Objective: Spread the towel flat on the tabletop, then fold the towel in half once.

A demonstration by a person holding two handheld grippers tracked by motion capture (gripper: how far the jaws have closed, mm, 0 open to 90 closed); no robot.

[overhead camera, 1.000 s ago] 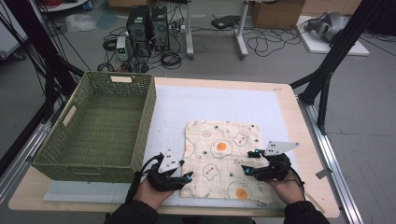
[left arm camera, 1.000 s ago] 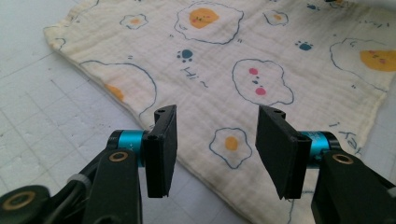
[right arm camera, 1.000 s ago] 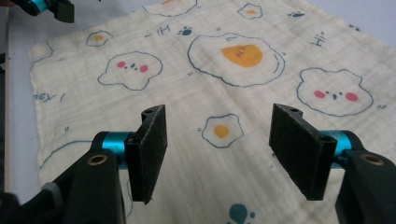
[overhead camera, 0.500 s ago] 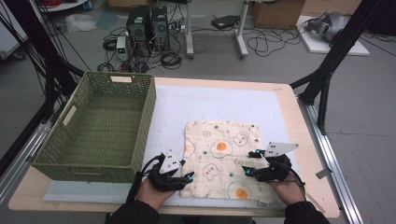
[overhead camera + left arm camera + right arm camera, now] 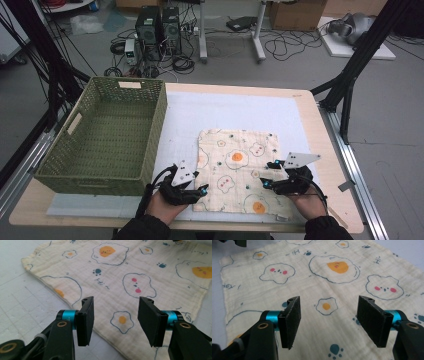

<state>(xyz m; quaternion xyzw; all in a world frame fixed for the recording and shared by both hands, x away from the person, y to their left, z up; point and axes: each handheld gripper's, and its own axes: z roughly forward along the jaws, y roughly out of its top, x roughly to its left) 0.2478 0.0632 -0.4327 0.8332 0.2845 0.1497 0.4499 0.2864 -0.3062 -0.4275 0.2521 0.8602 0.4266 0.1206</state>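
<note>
Tongs (image 5: 113, 321) (image 5: 335, 322) wide apart above cloth (image 5: 239, 169)

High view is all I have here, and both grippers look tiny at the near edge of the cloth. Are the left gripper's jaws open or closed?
Observer: Open. The left gripper has a wide gap between its jaws, with nothing in it, over the printed cloth.
Operator: And the right one?
Observer: The right gripper is open too, its jaws set wide apart above a small fried-egg print.
Operator: Is either one pinching fabric?
Observer: No. In both gripper views the cloth lies flat behind the jaws, ungripped.
</note>
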